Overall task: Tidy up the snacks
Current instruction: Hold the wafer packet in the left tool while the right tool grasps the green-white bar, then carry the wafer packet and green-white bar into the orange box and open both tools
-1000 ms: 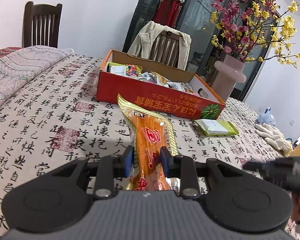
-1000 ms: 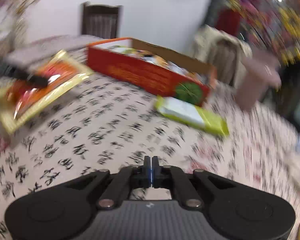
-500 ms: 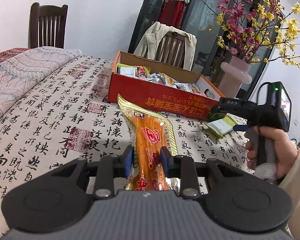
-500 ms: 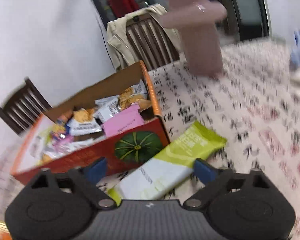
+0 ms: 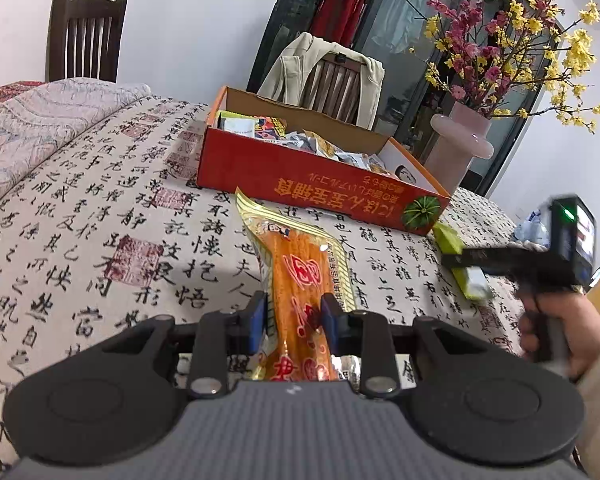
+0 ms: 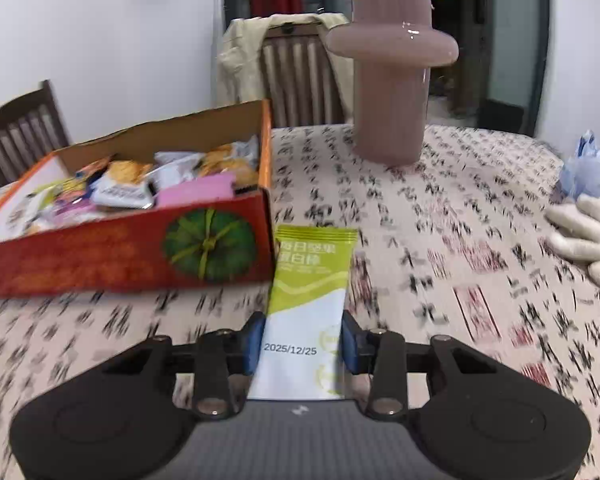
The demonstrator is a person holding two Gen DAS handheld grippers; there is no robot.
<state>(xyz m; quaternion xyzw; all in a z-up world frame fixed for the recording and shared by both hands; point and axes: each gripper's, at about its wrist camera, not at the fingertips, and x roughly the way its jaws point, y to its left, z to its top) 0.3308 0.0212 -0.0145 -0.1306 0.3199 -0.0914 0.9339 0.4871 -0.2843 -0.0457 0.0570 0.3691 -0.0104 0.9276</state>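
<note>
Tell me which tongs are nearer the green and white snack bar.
Right. The right tongs straddle the green and white snack bar, jaws just closing on its white end. The left tongs are off to its side, clamped on the orange snack packet.

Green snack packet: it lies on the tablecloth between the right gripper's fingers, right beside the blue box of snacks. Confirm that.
Wrong on one point: the box is red, with a green pumpkin printed on its front, not blue. The right wrist view shows it. The rest stands: the green snack packet lies on the tablecloth between the right gripper fingers, right beside that box of snacks.
</note>
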